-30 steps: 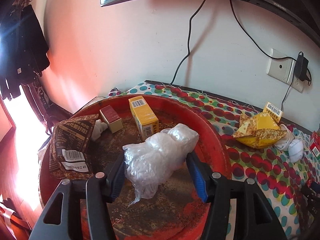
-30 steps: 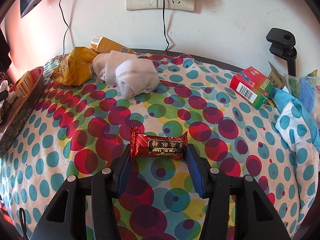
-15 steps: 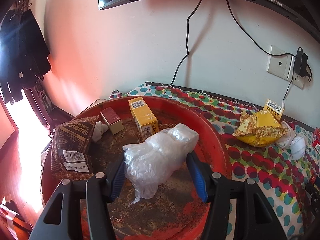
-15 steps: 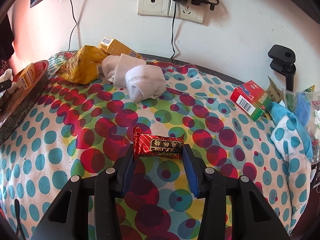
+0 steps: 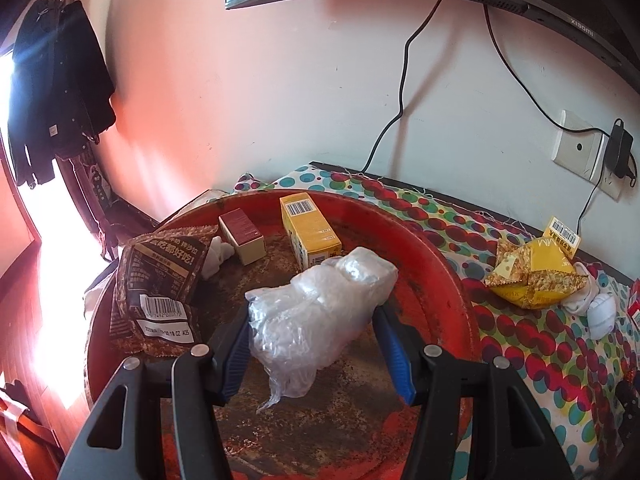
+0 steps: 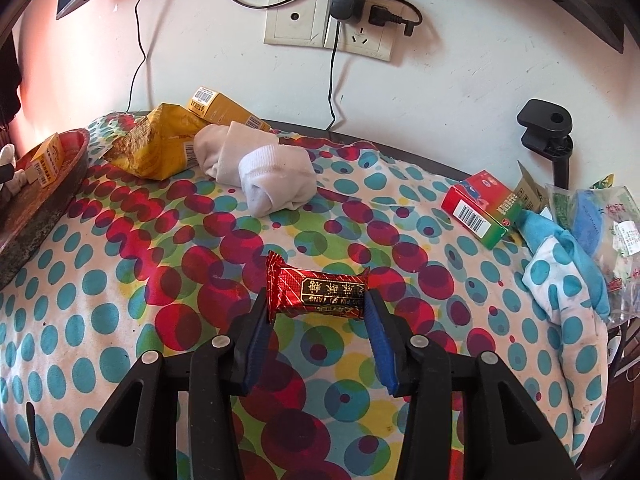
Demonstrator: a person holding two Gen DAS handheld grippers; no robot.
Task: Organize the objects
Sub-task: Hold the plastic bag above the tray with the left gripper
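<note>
My left gripper (image 5: 314, 344) is shut on a crumpled clear plastic bag (image 5: 316, 304) and holds it over a round red tray (image 5: 452, 280). In the tray stand a yellow box (image 5: 310, 232), a small maroon box (image 5: 242, 236) and a brown snack bag (image 5: 158, 284). My right gripper (image 6: 318, 314) is shut on a red candy bar (image 6: 320, 290), held just above the dotted cloth (image 6: 120, 272).
On the cloth lie rolled white socks (image 6: 260, 172), a yellow crumpled bag (image 6: 156, 148), a yellow carton (image 6: 218, 106) and a red-green box (image 6: 480, 208). Blue cloth and packets (image 6: 580, 232) pile at the right. A black clamp (image 6: 548, 128) and wall sockets (image 6: 332, 24) are behind.
The right gripper has closed tighter on the candy bar and lifted it slightly, moving a little forward. The left gripper still holds the plastic bag and has drawn back slightly from the tray.
</note>
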